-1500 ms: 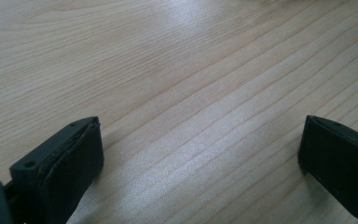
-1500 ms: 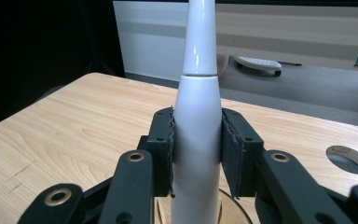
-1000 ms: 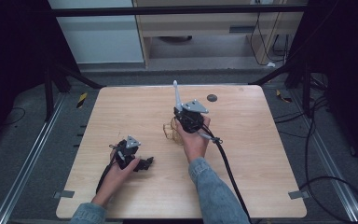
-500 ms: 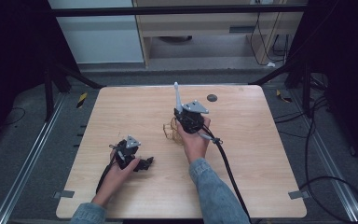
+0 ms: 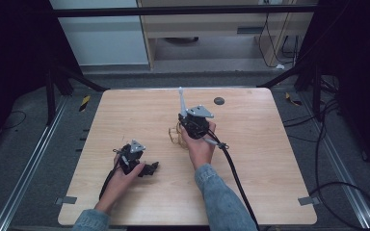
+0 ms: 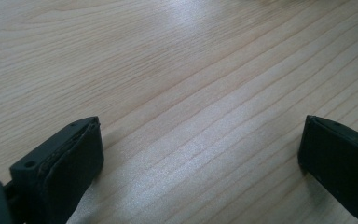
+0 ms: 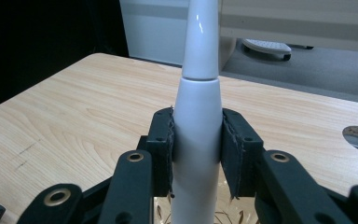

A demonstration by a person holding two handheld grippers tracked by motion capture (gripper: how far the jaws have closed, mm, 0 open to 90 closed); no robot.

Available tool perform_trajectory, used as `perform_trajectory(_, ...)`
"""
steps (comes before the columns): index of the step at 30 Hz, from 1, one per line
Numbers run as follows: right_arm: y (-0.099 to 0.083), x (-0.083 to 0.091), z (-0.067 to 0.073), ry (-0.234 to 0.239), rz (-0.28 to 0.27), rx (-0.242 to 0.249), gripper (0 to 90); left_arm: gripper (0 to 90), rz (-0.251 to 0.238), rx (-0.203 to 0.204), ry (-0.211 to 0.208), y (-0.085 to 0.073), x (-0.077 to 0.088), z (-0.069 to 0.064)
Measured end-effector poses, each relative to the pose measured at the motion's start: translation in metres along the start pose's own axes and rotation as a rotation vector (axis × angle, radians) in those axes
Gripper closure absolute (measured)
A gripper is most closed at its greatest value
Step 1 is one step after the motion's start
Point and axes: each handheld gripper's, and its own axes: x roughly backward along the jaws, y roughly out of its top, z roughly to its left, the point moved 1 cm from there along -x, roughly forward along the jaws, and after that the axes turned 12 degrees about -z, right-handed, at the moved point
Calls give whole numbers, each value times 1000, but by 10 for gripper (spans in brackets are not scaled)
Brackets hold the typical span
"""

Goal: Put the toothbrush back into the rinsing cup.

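the right tool (image 5: 185, 111) stands near the middle of the light wooden worktop (image 5: 270, 159), held in the person's right hand (image 5: 198, 144). its two black jaws are clamped on a white, tapered object (image 7: 196, 135) with a glossy, narrower upper section joined at a visible seam; it looks like an electric toothbrush handle, though the top runs out of the right gripper view. the pads (image 7: 162, 149) press flat against both sides of the white body, well below the seam. in the high view the white object (image 5: 181, 100) rises out of the tool and leans away from the person towards the far edge of the worktop. a thick black cable (image 5: 231, 168) trails from the right tool back along the sleeve.

just beside the right tool, on its left in the high view, a small clear item with a gold-coloured pattern (image 5: 174, 136) lies on the worktop; its nature cannot be told.

the left tool (image 5: 149, 168) rests low on the worktop near the person's edge, in the left hand (image 5: 123, 174), well apart from the right one. its jaws stand wide, with bare wood grain between them.

a small dark round disc (image 5: 218, 100) lies on the worktop near the far edge, to the right of the white object.
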Motion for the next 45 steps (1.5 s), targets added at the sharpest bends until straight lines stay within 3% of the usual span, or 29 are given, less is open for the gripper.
perform_trajectory(29,-6,-2,-2,0,30,-1,666,0,0,0,0,0,0,0)
perform_trajectory(45,3,-6,-6,12,52,18,664,0,-2,2,0,0,0,0)
